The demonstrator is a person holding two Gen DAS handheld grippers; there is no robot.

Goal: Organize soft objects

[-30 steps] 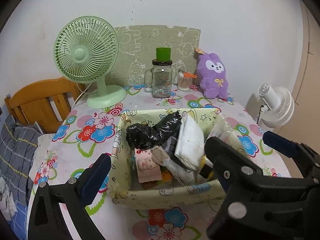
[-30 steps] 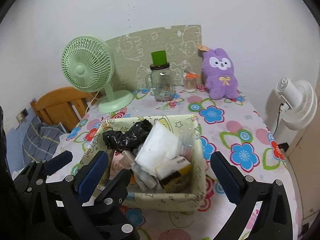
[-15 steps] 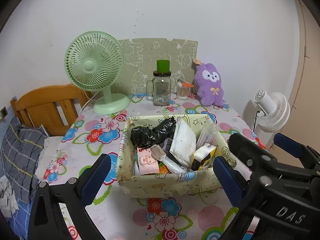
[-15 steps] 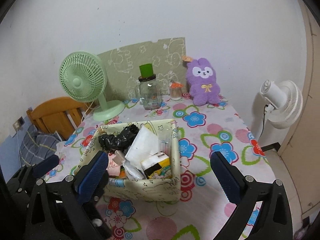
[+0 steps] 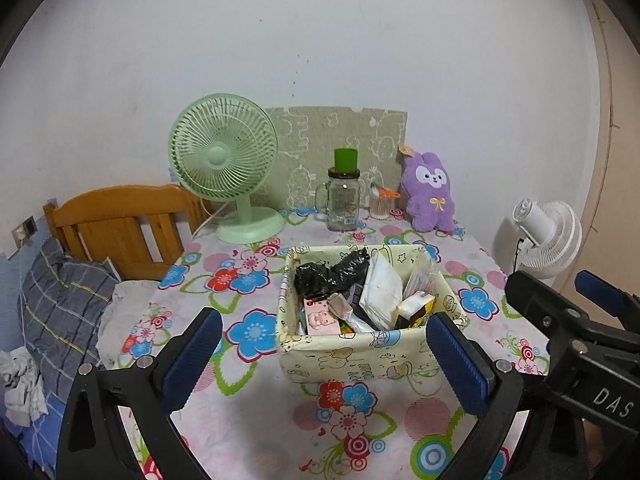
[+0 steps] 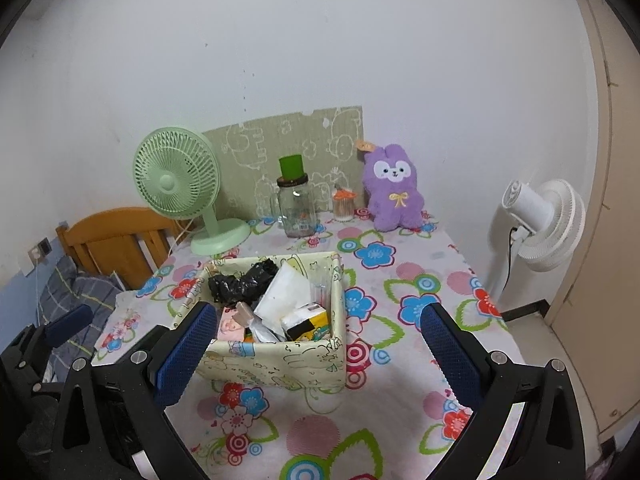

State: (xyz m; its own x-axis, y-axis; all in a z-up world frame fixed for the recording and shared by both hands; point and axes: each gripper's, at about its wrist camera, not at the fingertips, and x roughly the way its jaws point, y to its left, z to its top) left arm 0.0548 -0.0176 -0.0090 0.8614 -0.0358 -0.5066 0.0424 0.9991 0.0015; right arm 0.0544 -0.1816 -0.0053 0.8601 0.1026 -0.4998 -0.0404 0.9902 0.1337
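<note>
A pale yellow fabric basket (image 5: pixel 352 354) (image 6: pixel 280 360) stands mid-table, filled with a black plastic bag (image 5: pixel 328 276) (image 6: pixel 240 280), a white pack (image 5: pixel 380 292) (image 6: pixel 284 292), a pink packet (image 5: pixel 318 318) and a yellow-black box (image 5: pixel 416 310) (image 6: pixel 308 322). A purple plush bunny (image 5: pixel 430 192) (image 6: pixel 394 188) sits against the back wall. My left gripper (image 5: pixel 324 356) is open and empty, held back above the table's near edge. My right gripper (image 6: pixel 316 352) is open and empty too; it shows at the right of the left wrist view (image 5: pixel 568 320).
A green desk fan (image 5: pixel 228 168) (image 6: pixel 180 184), a glass jar with green lid (image 5: pixel 344 196) (image 6: pixel 296 204) and a small toothpick jar (image 5: pixel 380 204) stand at the back. A white fan (image 5: pixel 548 236) (image 6: pixel 544 220) stands right of the table, a wooden headboard (image 5: pixel 120 224) and bedding left.
Both grippers have pulled back and up from the basket, which looks smaller and farther. Both stay open and empty.
</note>
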